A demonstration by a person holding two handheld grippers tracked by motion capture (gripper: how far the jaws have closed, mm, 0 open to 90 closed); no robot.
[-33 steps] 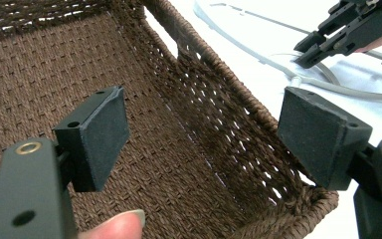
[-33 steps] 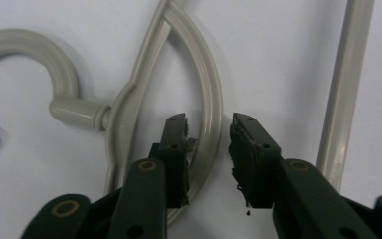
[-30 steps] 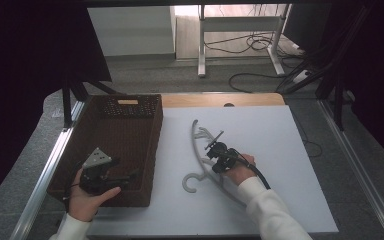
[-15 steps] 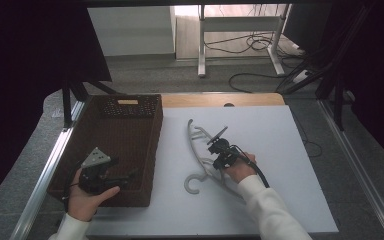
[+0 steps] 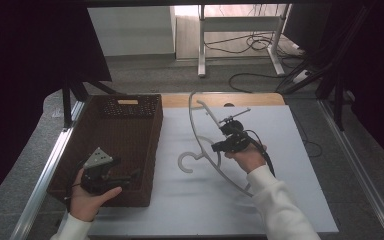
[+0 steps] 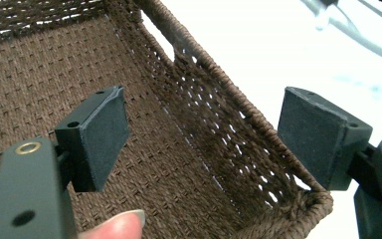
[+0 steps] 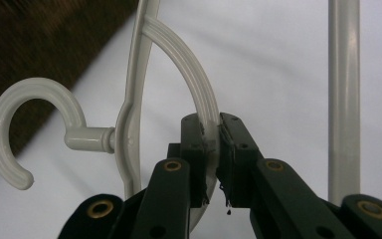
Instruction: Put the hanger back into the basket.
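A pale grey plastic hanger [image 5: 194, 118] hangs tilted above the white table top, its hook [image 5: 185, 163] pointing toward the basket. My right gripper [image 5: 217, 147] is shut on the hanger's curved inner brace; in the right gripper view the pads [image 7: 197, 130] pinch the ribbed brace [image 7: 195, 79] from both sides, with my right gripper [image 7: 214, 125] just under the hook [image 7: 27, 107]. My left gripper [image 5: 133, 176] stands open over the near right corner of the brown woven basket [image 5: 130, 100]. In the left gripper view my left gripper [image 6: 204, 132] has nothing between its pads above the basket wall [image 6: 229, 92].
The white table top [image 5: 290, 165] has free room to the right of and behind the hanger. A wooden strip [image 5: 260, 99] runs along its far edge. Metal rails [image 5: 50, 165] flank the table. Desk legs and cables [image 5: 252, 45] lie on the floor behind.
My right gripper has risen with the hanger, lifting it off the table and tilting its far end up toward the back. The left hand has stayed in place.
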